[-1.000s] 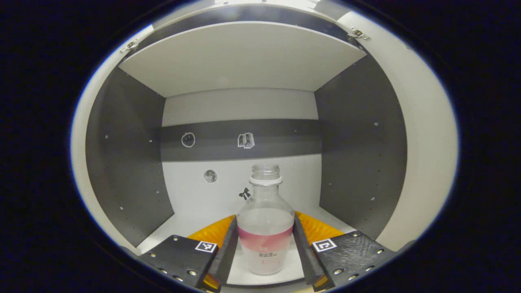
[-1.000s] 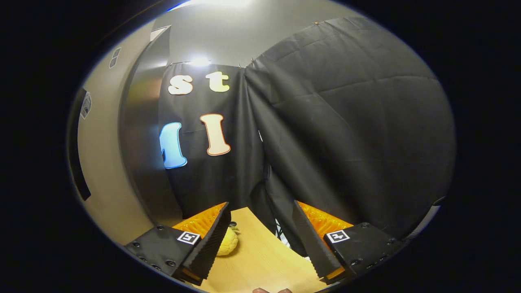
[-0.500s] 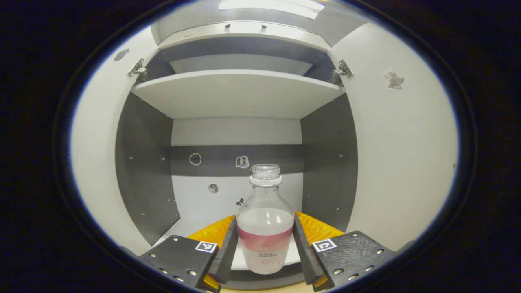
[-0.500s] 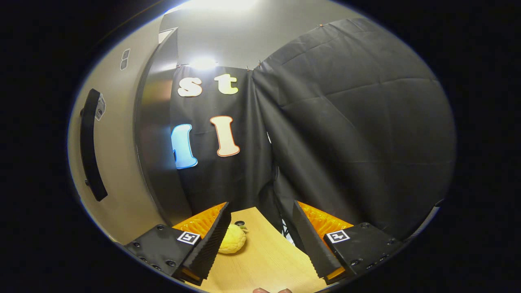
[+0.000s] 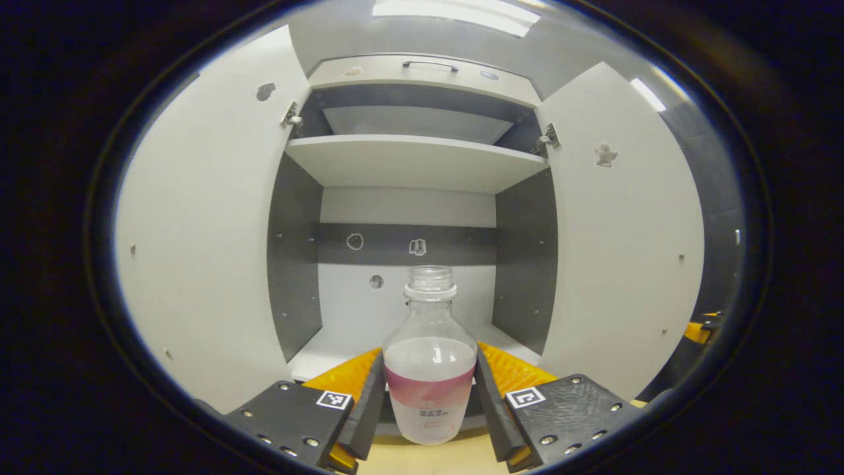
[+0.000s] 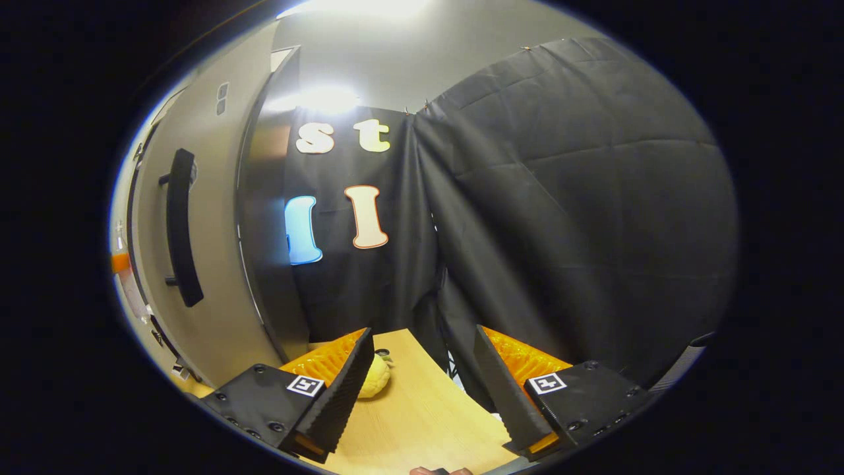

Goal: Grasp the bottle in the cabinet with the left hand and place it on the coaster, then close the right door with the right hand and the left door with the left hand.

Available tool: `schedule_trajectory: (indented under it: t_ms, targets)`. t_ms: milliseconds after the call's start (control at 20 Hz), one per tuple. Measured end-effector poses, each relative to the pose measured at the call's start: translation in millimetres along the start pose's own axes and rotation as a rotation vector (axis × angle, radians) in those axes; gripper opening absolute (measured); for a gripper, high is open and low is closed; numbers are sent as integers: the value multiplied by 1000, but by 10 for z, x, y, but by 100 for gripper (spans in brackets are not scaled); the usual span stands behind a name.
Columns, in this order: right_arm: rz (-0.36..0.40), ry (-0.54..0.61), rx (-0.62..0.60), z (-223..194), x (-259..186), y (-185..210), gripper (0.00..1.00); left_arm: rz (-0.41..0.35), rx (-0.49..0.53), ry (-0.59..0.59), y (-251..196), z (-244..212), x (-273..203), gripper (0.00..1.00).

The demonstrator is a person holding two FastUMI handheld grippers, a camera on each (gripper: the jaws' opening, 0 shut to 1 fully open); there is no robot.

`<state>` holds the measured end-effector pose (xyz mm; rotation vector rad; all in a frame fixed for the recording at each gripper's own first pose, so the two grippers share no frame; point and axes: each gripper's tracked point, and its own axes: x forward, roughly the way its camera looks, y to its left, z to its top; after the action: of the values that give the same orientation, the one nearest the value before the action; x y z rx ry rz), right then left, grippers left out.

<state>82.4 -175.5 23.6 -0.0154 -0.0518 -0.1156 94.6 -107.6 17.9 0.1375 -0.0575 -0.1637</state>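
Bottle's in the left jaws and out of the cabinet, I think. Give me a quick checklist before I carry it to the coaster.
1. Left gripper jaws pressed on both sides of the clear glass bottle with pink band: ok.
2. Bottle upright: ok.
3. Bottle mouth uncapped, liquid inside, spill risk: not ok.
4. Bottle past the white cabinet shelf edge: ok.
5. Coaster position: cannot tell.
6. Right gripper open and free for the door: ok.

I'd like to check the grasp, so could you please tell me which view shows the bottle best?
The left gripper view: the bottle stands upright and central, held between the left gripper jaws, before the open cabinet. The right gripper view faces the black cloth wall instead.
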Motion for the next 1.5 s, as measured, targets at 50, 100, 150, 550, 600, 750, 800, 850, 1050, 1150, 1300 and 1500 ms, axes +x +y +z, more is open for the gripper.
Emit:
schedule_trajectory:
  t_ms: [50, 100, 150, 550, 600, 750, 800, 850, 1050, 1150, 1300, 1500]
  targets:
    - [9, 2, 9, 16, -46, 45, 97, 5, -8, 2, 26, -53, -62, 70]
    - [19, 0, 12, 7, -71, 87, 97, 10, -20, 6, 65, -140, -151, 69]
    - [26, -1, 7, 21, -85, 123, 97, 17, -41, 13, 106, -237, -234, 69]
    - [51, 10, -47, -18, -203, 224, 92, 123, -177, 126, 472, -1263, -846, 70]
    - [45, 7, -62, -12, -223, 211, 96, 141, -205, 131, 510, -1361, -875, 70]
    - [61, 17, -100, -33, -250, 270, 97, 186, -219, 164, 589, -1758, -981, 70]
    - [69, 18, -113, -45, -259, 281, 97, 194, -221, 181, 584, -1899, -1005, 70]
    - [75, 17, -124, -34, -248, 297, 96, 200, -218, 194, 580, -2071, -1061, 70]
    - [100, -27, -173, 113, -295, 364, 97, 267, -220, 201, 559, -2582, -1303, 70]
    - [103, -44, -194, 131, -289, 365, 97, 294, -217, 215, 524, -2824, -1369, 70]
    - [91, -1, -184, -33, -281, 331, 96, 297, -168, 247, 455, -3121, -1378, 70]
    - [84, 48, -161, -132, -235, 353, 97, 257, -98, 272, 353, -3355, -1337, 70]
